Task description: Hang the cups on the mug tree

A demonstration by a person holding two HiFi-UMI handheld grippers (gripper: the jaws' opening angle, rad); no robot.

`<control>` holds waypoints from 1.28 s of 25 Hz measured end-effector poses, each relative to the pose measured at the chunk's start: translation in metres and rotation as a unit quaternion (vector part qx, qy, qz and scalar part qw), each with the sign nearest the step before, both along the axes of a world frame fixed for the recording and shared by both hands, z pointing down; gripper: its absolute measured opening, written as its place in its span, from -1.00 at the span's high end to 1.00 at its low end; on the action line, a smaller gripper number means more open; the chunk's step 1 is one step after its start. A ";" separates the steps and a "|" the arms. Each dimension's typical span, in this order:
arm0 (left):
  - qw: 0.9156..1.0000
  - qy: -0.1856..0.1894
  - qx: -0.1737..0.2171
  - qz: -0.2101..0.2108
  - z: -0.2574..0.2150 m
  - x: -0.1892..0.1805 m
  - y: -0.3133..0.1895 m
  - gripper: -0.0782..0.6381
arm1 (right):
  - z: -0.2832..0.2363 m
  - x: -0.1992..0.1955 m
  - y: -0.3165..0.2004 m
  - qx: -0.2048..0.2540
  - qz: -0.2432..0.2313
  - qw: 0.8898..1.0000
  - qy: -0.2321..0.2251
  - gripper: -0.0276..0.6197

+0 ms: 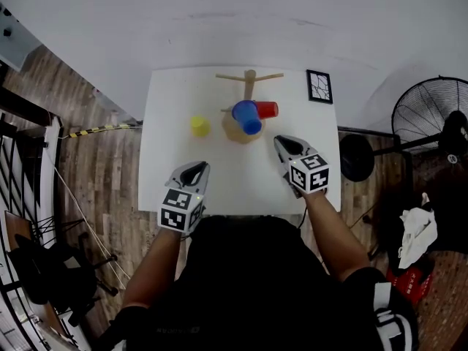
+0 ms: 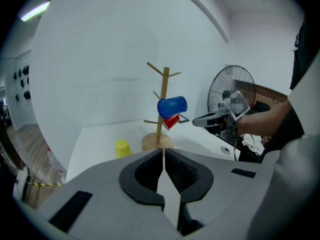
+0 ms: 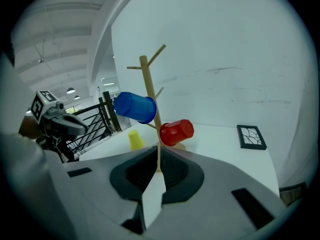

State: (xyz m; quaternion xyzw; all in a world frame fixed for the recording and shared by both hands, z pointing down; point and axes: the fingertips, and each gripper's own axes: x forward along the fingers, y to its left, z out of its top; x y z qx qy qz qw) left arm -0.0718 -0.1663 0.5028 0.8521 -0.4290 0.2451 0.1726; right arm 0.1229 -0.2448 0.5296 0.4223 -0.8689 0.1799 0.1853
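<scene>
Hanging on wooden mug tree: tapered blue cup, red cup.

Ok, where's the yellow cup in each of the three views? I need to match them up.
Head view: yellow cup on the table, left of the mug tree.
Left gripper view: lower left of centre, left of the tree's base.
Right gripper view: left of the tree's post, below the blue cup.
Shared landmark: the mug tree, carrying the blue cup and a red cup.

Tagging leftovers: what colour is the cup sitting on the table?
The cup is yellow; clearest in the head view.
</scene>
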 end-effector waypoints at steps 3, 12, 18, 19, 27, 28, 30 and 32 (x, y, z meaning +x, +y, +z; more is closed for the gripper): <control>1.000 0.000 0.005 0.008 -0.002 0.004 -0.004 0.70 | 0.006 -0.008 0.020 -0.015 -0.016 1.000 -0.001 0.90; 1.000 -0.008 0.011 0.021 0.000 0.001 -0.013 0.70 | 0.005 -0.049 0.081 -0.018 -0.074 0.997 0.010 0.90; 0.998 -0.053 0.039 0.001 0.007 -0.026 -0.037 0.70 | 0.001 -0.054 0.093 -0.014 -0.069 0.998 0.007 0.90; 0.998 -0.058 0.040 -0.002 0.010 -0.031 -0.042 0.70 | 0.000 -0.055 0.095 -0.013 -0.066 0.998 0.008 0.90; 0.993 -0.107 0.045 -0.006 0.039 -0.054 -0.089 0.43 | 0.000 -0.051 0.104 -0.009 -0.029 0.999 0.014 0.90; 0.993 -0.110 0.045 -0.007 0.043 -0.056 -0.096 0.41 | 0.000 -0.049 0.106 -0.011 -0.024 1.000 0.015 0.90; 0.992 -0.118 0.036 -0.005 0.054 -0.059 -0.109 0.32 | 0.001 -0.047 0.109 -0.011 -0.014 1.000 0.017 0.90; 0.991 -0.132 0.011 0.003 0.068 -0.061 -0.118 0.23 | 0.001 -0.044 0.113 -0.011 -0.004 1.000 0.019 0.90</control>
